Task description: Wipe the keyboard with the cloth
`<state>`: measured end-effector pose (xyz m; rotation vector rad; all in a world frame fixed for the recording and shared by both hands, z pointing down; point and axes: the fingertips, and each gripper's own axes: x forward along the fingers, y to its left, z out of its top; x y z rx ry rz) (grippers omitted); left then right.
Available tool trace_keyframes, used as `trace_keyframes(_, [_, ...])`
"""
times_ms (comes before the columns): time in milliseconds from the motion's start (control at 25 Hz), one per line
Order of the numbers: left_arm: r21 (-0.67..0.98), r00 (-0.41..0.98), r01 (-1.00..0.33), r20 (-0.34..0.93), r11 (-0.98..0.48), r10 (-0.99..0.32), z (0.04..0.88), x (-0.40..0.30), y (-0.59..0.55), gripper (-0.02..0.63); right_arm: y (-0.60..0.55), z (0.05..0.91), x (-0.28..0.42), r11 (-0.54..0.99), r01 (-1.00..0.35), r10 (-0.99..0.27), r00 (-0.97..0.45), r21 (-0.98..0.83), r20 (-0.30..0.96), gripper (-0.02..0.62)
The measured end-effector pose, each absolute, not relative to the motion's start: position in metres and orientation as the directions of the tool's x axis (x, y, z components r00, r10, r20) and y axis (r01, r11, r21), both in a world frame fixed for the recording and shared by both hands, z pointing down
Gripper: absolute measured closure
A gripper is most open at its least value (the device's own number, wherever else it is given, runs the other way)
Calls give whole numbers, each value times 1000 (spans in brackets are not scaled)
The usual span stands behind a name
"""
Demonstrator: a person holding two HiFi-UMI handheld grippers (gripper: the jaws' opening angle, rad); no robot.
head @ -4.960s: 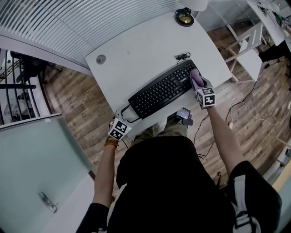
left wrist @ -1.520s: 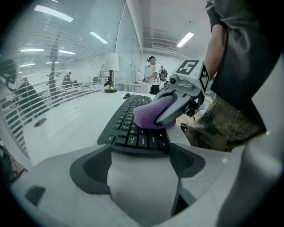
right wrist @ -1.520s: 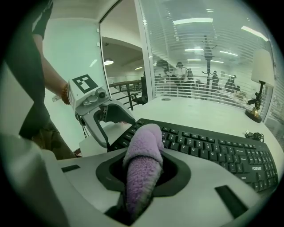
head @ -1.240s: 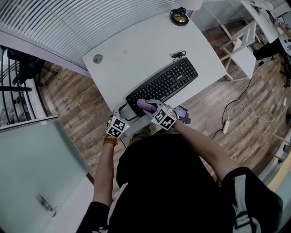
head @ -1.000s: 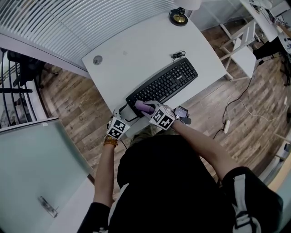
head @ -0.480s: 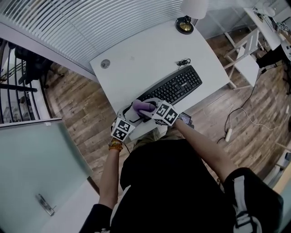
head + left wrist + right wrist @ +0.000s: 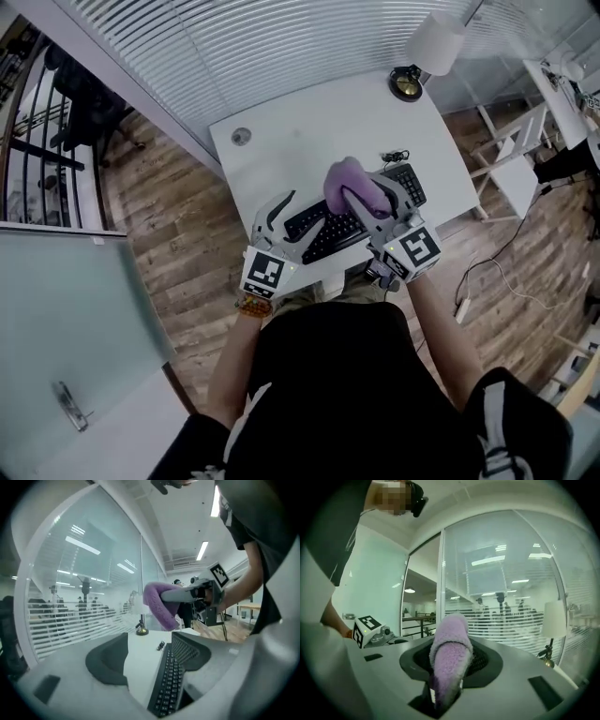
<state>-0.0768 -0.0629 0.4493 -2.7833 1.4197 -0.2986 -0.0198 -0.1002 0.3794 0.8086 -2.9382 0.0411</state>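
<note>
Right tongs (image 7: 447, 660) pinch the purple cloth (image 7: 349, 184) high above the keyboard (image 7: 323, 234), at the worktop's (image 7: 309, 131) 5 o'clock. Left tongs (image 7: 150, 660), spread and empty, have just been closing; wiping seems finished.

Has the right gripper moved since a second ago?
Yes. The right gripper, shut on the cloth, has lifted off the keyboard and now hangs above its middle.

Tabletop (image 7: 309, 131): far and left stretches lie bare, broken only by a flush grommet (image 7: 241, 137). Keyboard (image 7: 323, 234) takes up the near edge. Cable coil (image 7: 395, 156) beside its right end. Lamp (image 7: 407, 83) stands at far right corner. Slatted glass wall (image 7: 281, 47) closes the far side.
</note>
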Motion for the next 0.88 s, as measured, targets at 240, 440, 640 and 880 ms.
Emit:
trace_keyframes(240, [-114,496,-862,11,-494,-868,358,-85,-74,369,-92,285,8,757,-652,-646,-755,36,-113,468])
trace_keyframes(440, [-148,439,-893,-85,-424,-894,309,-88,-78,465,-90,270,16,668,-733,-715,-680,126,-162,468])
trace_keyframes(640, [-177,408,-907,-142,-382,-902,293,-84,-77,533,-85,283,16,681,-725,-714,-689,104,-126,469])
trace_keyframes(880, [-133,392,-917,-125,-376,-911,304,-79,-72,568,-74,293,18,691,-714,-708,-700,112,-92,483])
